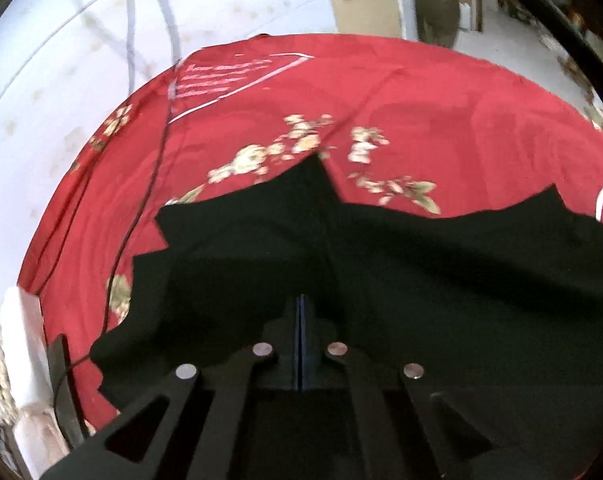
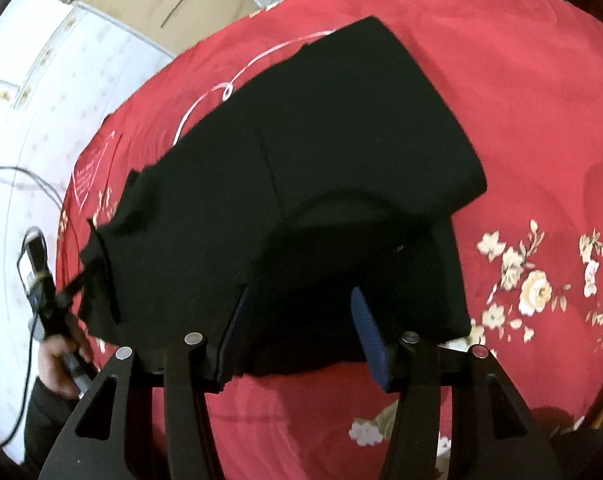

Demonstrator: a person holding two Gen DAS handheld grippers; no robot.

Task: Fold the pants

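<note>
Right gripper point(image 2: 299, 300) gapes over black pants point(image 2: 321, 140).

Bare red flowered cloth point(image 2: 541, 128) is left open to the right of the black pants point(image 2: 321, 168) and along their near edge, where passage is unhindered; the middle of the table is taken up by the pants; at the left edge, room is narrowed by the left claw point(image 2: 67, 296), a hand point(image 2: 61, 368) and a thin black cable point(image 1: 141, 216) trailing over the cloth.

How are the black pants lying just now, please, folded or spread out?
Folded: the black pants show one layer lapped over another on the red cloth.
</note>
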